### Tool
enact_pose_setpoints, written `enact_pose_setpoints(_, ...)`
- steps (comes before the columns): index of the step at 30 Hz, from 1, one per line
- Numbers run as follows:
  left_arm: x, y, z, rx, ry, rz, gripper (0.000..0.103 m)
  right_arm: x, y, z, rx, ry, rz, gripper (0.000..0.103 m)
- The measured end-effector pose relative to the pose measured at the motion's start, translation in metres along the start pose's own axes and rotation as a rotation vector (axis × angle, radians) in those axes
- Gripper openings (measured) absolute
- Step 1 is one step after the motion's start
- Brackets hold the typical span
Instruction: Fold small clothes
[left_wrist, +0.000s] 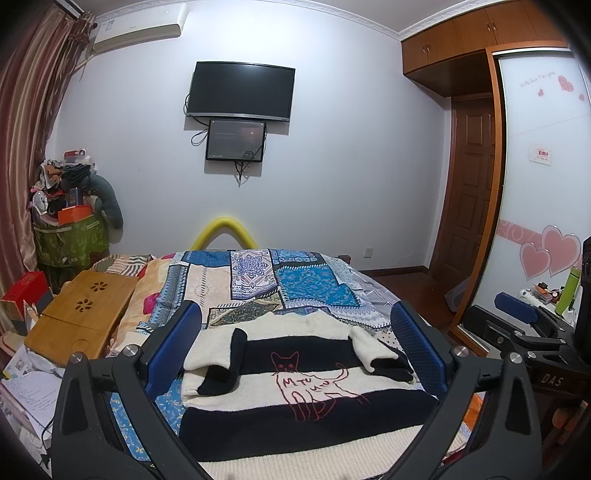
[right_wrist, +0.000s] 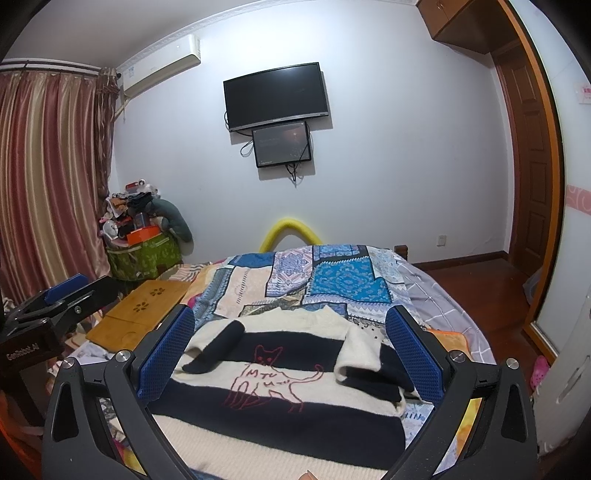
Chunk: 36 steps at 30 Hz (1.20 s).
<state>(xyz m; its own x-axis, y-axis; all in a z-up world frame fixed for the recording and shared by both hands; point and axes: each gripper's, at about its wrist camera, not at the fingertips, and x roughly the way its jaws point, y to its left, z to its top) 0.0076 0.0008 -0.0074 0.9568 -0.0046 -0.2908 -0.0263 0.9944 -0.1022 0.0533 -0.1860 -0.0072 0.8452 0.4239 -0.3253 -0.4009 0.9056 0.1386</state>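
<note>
Sweater of cream and navy striped knit (left_wrist: 306, 373), stitched with a red cat outline, is laid flat on the bed's blue patchwork bedspread (left_wrist: 258, 280) — both sleeves are folded inward across its chest. The left claw (left_wrist: 295, 350) is held wide apart above it, gripping nothing. The right claw (right_wrist: 291, 354) is likewise spread apart and empty. A bamboo lap tray (left_wrist: 81, 314) is seen beside the bedspread.
</note>
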Motion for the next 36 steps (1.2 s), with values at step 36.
enact_pose_setpoints(36,0.223,0.211,-0.058,-0.197,0.54,0.346,0.103,0.164,-0.087,-0.026,0.061,0.428,-0.065,0.098)
